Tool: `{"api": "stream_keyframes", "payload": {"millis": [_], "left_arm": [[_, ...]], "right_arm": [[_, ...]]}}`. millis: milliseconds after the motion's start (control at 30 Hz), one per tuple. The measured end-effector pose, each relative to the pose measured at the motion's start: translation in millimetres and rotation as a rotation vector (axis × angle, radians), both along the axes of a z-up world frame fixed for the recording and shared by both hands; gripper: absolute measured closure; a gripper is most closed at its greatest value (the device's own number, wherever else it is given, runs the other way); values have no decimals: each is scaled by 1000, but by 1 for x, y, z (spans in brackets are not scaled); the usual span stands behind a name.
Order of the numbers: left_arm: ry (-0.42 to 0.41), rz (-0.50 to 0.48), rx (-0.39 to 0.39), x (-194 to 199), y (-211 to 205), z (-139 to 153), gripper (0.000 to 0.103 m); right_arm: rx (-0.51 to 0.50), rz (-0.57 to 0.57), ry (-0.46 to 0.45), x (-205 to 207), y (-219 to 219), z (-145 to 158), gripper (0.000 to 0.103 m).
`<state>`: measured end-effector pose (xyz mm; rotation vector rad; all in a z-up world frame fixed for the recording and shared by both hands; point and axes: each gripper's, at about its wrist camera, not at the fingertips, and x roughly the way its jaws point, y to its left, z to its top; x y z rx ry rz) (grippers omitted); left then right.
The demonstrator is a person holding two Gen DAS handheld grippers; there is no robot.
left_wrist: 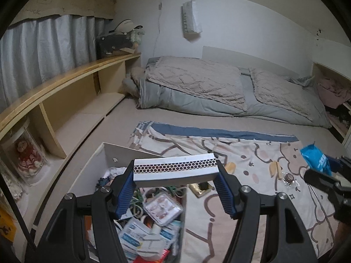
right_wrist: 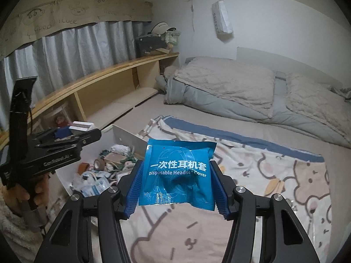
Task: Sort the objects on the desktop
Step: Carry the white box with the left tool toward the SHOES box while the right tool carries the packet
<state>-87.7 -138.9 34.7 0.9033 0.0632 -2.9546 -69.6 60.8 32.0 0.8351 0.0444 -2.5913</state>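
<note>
My left gripper (left_wrist: 176, 172) is clamped on a matchbox (left_wrist: 175, 171), blue pads pressing both short ends. The box is white and flat, held level, and its long side faces me with a dark honeycomb striking strip between pale borders. It hangs in the air above the far edge of a white storage box (left_wrist: 109, 153), which is crowded with packets, cords and a clear plastic case (left_wrist: 162, 208).

My right gripper (right_wrist: 177, 180) grips a blue foil packet (right_wrist: 177, 175) by its left and right edges. The packet stands upright and slightly crumpled, printed in white with Chinese characters and "Disposable Headset Cover". It is held up over a patterned cloth (right_wrist: 274, 171) spread on the bed. In the right wrist view the left gripper and the hand (right_wrist: 39, 188) carrying it show at the left, over the storage box.
</note>
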Motion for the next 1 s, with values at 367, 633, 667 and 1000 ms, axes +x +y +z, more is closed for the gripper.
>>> {"api": "stream_keyframes", "payload": {"millis": [367,633,667,1000], "left_arm": [[-88,19,-1,-32,-36,-32,37],[-206,25,-16,-71,-48,-69,36],[-220,24,-17,-76,-48,-72,36],[-319,96,-29,-123,-64,-107,36]], "right_arm": [[13,57,3,5,-33,-17,45],[26,73,-31,-3,-30,-30,45],[25,74,-38,-5,-28,-31,45],[33,82,-92,-13,-22,-48,45]]}}
